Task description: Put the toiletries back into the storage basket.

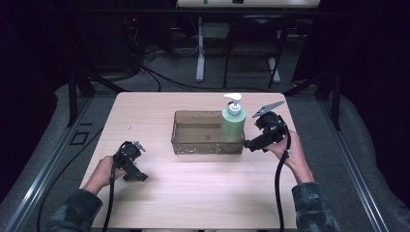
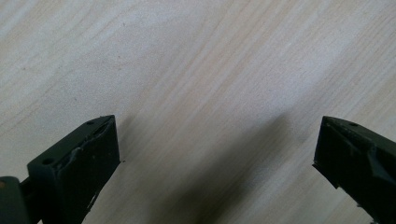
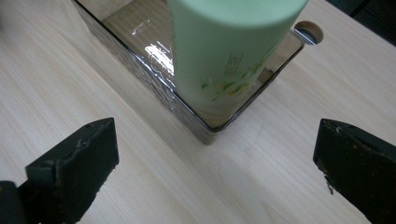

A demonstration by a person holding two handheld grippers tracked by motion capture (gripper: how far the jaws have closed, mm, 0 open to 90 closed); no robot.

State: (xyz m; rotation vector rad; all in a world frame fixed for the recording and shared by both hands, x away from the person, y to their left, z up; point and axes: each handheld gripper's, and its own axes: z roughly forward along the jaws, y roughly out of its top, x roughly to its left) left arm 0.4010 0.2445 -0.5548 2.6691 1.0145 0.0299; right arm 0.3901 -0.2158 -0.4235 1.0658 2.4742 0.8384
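Pale green pump bottle [image 1: 232,124] stands upright inside a clear smoky plastic bin [image 1: 193,145], tucked into the bin's right end, white pump head up top. Bin sits near the middle of a light wood table [image 1: 159,193]. Right gripper [image 1: 247,143] is held just beside the bin's right end, near the bottle but apart from it; in the right gripper view its jaws are spread wide with nothing between them, the bottle [image 3: 229,51] and the bin's corner [image 3: 205,130] ahead. Left gripper [image 1: 140,177] rests low over the table's near left, well apart from the bin; the left gripper view shows its jaws spread wide over bare wood [image 2: 196,93], holding nothing. Camouflage sleeves at the table's near edge.
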